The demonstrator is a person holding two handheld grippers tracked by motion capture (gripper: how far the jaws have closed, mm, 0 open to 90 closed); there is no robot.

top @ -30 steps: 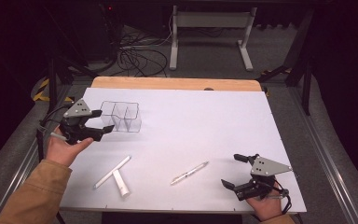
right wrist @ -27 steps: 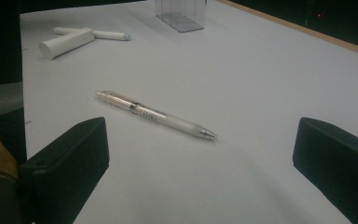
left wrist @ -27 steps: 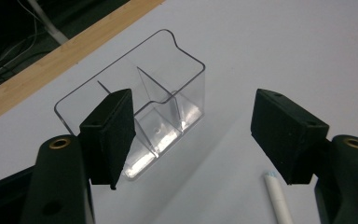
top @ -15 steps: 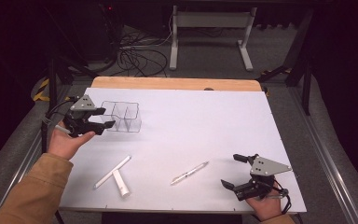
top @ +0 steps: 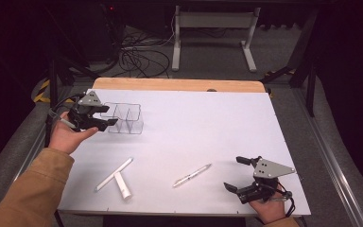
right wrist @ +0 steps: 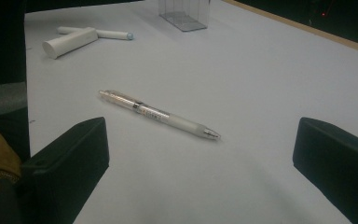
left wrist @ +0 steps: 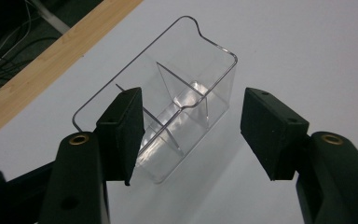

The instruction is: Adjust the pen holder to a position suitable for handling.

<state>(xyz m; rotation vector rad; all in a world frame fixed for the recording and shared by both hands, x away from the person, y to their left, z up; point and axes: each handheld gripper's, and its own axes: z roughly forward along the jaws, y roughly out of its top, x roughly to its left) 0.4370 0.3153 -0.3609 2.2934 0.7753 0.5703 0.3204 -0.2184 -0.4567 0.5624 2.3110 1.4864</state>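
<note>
Organizer (left wrist: pixel 168 112) near end partly hidden behind left gripper (left wrist: pixel 191 126); jaws closing, pads apart from walls, holding nothing.

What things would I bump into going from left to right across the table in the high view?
Left gripper → clear divided box → pen → right gripper. The two white sticks lie under the box's span, so I skip them.
</note>
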